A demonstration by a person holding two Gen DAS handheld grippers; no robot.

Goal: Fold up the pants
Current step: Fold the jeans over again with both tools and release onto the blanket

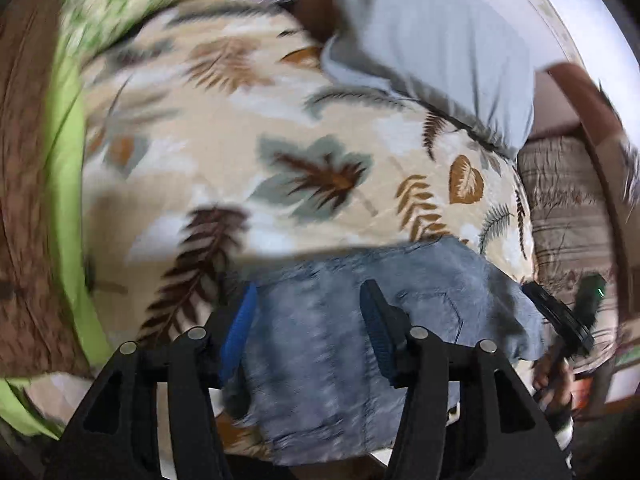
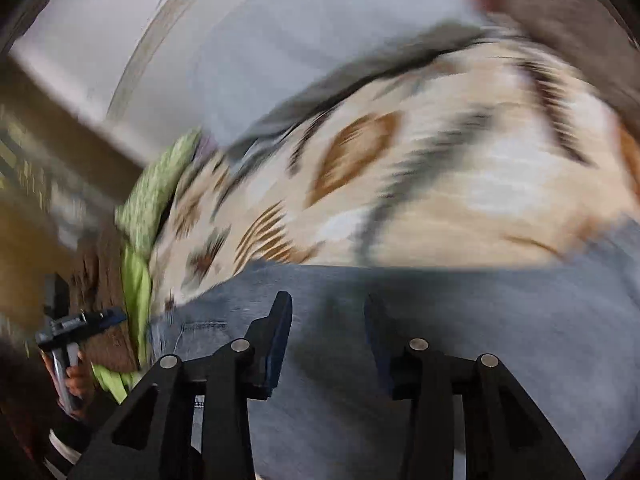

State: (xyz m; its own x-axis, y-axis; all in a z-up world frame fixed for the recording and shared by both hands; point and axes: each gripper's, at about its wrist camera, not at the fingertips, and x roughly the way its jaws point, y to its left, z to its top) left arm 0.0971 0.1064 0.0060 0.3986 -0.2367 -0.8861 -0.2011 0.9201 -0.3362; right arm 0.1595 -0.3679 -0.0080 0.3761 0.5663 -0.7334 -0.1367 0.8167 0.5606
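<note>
Faded blue denim pants [image 1: 320, 344] lie bunched at the near edge of a bed with a cream leaf-print blanket [image 1: 248, 152]. My left gripper [image 1: 310, 308] is open, its fingers wide apart just above the denim, holding nothing. The right gripper [image 1: 560, 320] shows at the right of the left wrist view, held in a hand. In the right wrist view the pants [image 2: 460, 340] fill the lower frame under my right gripper [image 2: 326, 312], which is open and empty. The left gripper [image 2: 76, 328] shows at the far left there. Both views are motion-blurred.
A pale blue-grey pillow [image 1: 432, 40] lies at the back of the bed. A green patterned cloth [image 1: 104, 4] and a lime-green sheet edge [image 1: 64, 152] lie along the left side. A brown striped cover [image 1: 568, 208] hangs at the right. A white wall [image 2: 120, 20] stands behind.
</note>
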